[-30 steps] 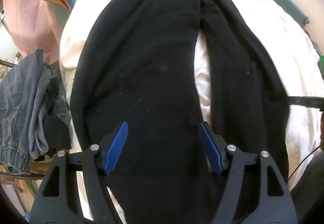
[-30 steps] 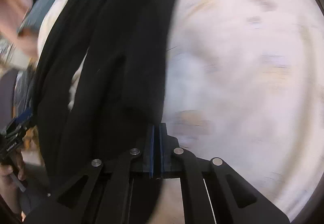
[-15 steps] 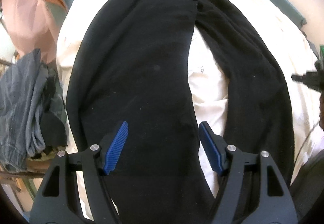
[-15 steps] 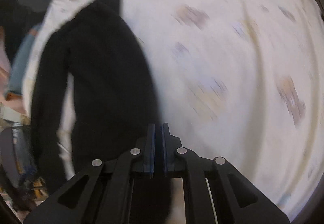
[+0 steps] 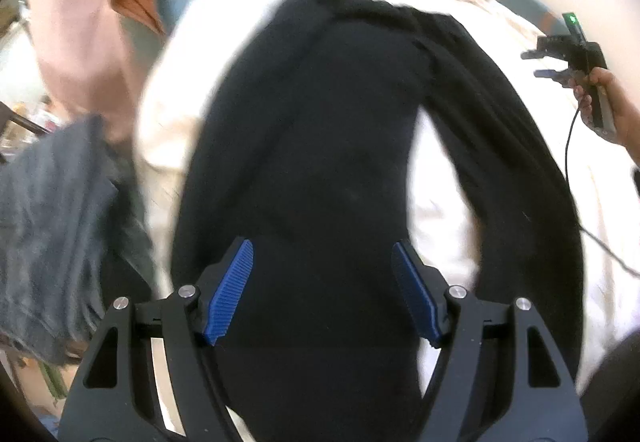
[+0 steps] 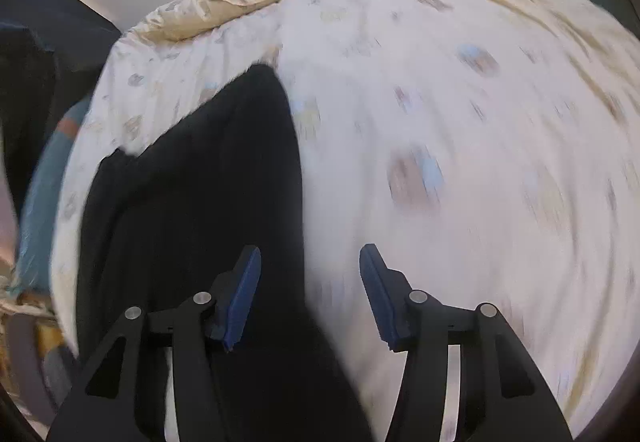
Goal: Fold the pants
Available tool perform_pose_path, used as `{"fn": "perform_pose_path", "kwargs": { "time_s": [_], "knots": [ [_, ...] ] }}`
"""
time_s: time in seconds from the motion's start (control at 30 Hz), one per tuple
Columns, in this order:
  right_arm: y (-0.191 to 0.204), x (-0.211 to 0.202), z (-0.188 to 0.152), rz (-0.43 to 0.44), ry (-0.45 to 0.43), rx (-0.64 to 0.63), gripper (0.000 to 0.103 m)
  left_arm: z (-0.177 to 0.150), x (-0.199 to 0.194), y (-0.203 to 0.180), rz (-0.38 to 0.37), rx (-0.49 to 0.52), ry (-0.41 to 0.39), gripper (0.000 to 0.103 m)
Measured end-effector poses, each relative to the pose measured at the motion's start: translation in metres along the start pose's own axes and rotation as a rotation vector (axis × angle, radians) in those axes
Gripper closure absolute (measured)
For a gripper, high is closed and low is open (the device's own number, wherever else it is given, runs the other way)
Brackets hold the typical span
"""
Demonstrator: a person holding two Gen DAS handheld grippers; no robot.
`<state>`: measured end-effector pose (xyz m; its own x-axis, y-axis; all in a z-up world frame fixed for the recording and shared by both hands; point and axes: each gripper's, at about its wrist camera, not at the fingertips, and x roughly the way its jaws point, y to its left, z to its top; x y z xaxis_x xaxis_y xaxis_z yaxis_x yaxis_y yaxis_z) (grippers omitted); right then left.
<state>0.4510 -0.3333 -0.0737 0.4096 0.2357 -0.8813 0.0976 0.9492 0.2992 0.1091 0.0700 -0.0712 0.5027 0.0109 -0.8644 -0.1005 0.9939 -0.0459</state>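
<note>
The black soft-fabric pants point(image 5: 320, 146) lie spread on the white patterned bedsheet point(image 6: 460, 146), their two legs parted with sheet showing between them. The left gripper point(image 5: 322, 282) hangs over the wider leg, its jaws apart and empty. The right gripper point(image 6: 310, 294) has just been opening at the pants' edge, nothing pinched between its blue pads point(image 6: 244, 294)

Pants point(image 5: 320, 146): solid black. Bed sheet point(image 6: 460, 146): white, scattered pale blue and brown motifs. Left tongs point(image 5: 322, 282) and right tongs point(image 6: 310, 294): black frames, blue ribbed pads.
</note>
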Motion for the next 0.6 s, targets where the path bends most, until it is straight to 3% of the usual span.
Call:
{"fn": "perform_pose_path", "kwargs": {
  "time_s": [0.17,0.27,0.3,0.33,0.37,0.43,0.5,0.6],
  "knots": [
    [0.018,0.058,0.055,-0.058,0.017,-0.031,0.049,0.041,0.03,0.019,0.096,-0.046,-0.079,0.034],
    [0.032,0.093,0.072,-0.057,0.056,-0.081,0.049,0.046,0.042,0.036,0.082,-0.106,-0.067,0.034],
    [0.035,0.101,0.073,-0.054,0.069,-0.098,0.058,0.047,0.044,0.04,0.075,-0.127,-0.061,0.034],
    [0.042,0.108,0.072,-0.066,0.09,-0.136,0.098,0.048,0.046,0.042,0.067,-0.137,-0.058,0.034],
    [0.051,0.112,0.071,-0.095,0.105,-0.2,0.1,0.049,0.047,0.043,0.068,-0.132,-0.059,0.034],
    [0.076,0.102,0.075,-0.249,0.024,-0.39,0.101,0.047,0.047,0.042,0.083,-0.11,-0.059,0.034],
    [0.075,0.079,0.101,-0.282,-0.054,-0.37,0.102,0.047,0.046,0.042,0.074,-0.114,-0.059,0.034],
    [0.076,0.053,0.137,-0.419,-0.158,-0.386,0.103,0.048,0.046,0.041,0.044,-0.126,-0.046,0.034]
  ]
}}
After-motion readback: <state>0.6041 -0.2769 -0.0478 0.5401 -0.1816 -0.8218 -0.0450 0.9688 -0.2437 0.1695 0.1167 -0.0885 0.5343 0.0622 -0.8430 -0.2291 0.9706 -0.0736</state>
